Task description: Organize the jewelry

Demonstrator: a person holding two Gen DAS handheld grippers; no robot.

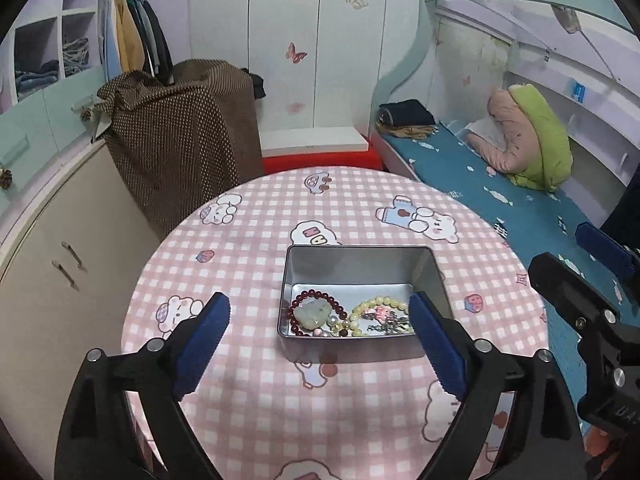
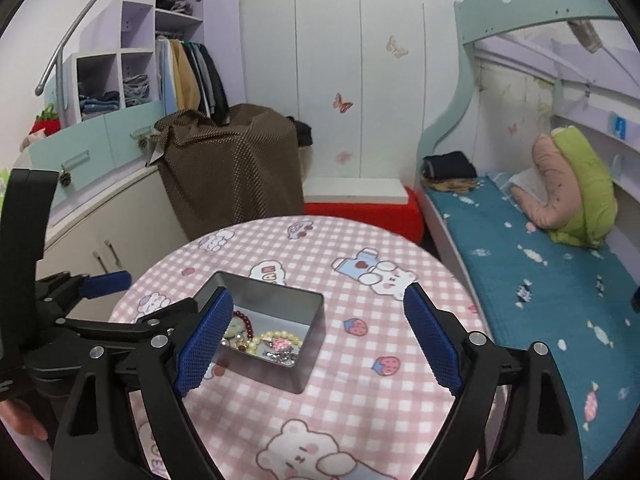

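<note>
Crosswise, open tin (image 1: 362,272) of bracelets (image 1: 316,314)

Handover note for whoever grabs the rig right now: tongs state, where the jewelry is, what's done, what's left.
Left tongs: open, empty, above the table in front of the tin.
Right tongs: open, empty, beside the tin on its right.
Metal tin sits mid-table on the pink checked cloth, no lid in view.
Inside: dark red bead bracelet, pale green pendant, cream bead bracelet, and a small pink-and-silver charm piece.
Done: no jewelry visible loose on the cloth.
Left: probably tidy or close the tin; confirm.
</note>
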